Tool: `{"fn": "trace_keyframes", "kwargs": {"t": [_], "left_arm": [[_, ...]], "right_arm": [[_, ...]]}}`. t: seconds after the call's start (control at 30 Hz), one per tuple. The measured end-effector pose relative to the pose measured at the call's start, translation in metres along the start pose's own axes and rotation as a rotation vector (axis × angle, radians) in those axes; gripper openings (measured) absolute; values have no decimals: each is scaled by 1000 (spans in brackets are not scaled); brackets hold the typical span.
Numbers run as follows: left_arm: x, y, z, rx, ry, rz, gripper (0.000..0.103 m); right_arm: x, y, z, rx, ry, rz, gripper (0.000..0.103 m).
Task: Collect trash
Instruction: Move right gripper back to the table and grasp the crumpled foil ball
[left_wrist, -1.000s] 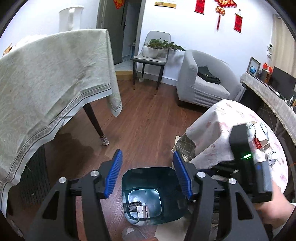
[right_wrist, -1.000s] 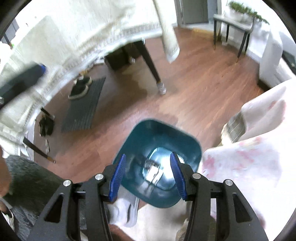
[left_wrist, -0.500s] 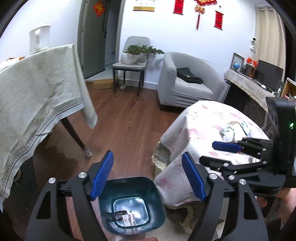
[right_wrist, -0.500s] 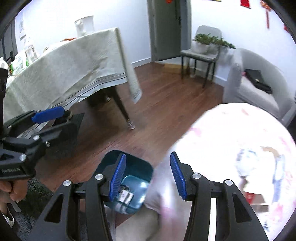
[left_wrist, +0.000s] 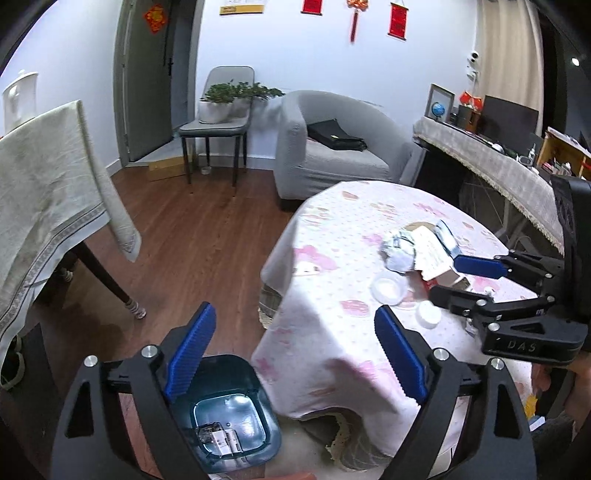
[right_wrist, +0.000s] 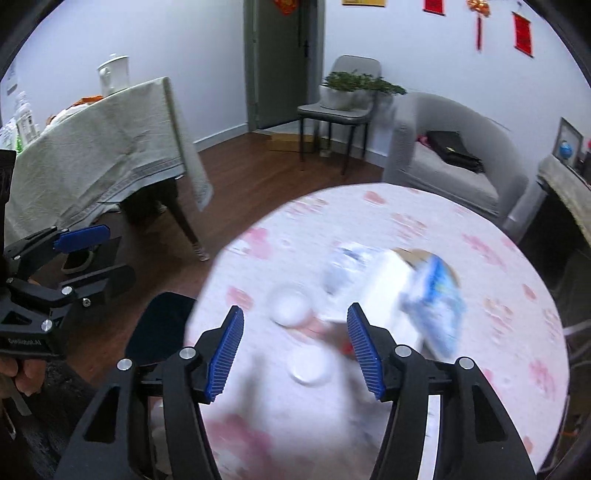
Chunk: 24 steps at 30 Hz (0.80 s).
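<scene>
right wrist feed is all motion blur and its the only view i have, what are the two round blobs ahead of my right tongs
observer: In the sharp left wrist view they are a clear round plastic cup and a small white round cap, side by side on the pink-flowered tablecloth. The open right tongs touch neither.
operator: anything in the bin yet
observer: Yes. The teal plastic bin on the floor holds a few small packets at its bottom; your view shows only its dark rim.
operator: whats the pale pile behind the cup
observer: A crumpled white wrapper next to a flat white carton.
</scene>
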<state>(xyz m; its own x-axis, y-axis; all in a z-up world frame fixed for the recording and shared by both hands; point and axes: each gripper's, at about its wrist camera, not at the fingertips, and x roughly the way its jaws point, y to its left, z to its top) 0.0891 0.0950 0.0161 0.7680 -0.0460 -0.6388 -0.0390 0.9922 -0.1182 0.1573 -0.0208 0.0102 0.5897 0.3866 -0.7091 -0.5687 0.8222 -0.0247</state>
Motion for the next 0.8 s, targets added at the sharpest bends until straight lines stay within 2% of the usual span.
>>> {"fn": "trace_keyframes", "kwargs": {"t": [0.23,0.53,0.67,0.8], "left_arm": [[14,-25,-2,10,21,-30,91],[29,-66,-7,66,45,-65,91],[35,-76,-7,71,54,-82,91],[41,-89,-9,85,63,-106,89]], "right_arm": [[-12,-35,-21,39,16,-36,62],[-2,-57,-47,53,108,-4,62],[-3,-56,-53,37,123,3,52],[-8,-62,-56,45,118,25,48]]}}
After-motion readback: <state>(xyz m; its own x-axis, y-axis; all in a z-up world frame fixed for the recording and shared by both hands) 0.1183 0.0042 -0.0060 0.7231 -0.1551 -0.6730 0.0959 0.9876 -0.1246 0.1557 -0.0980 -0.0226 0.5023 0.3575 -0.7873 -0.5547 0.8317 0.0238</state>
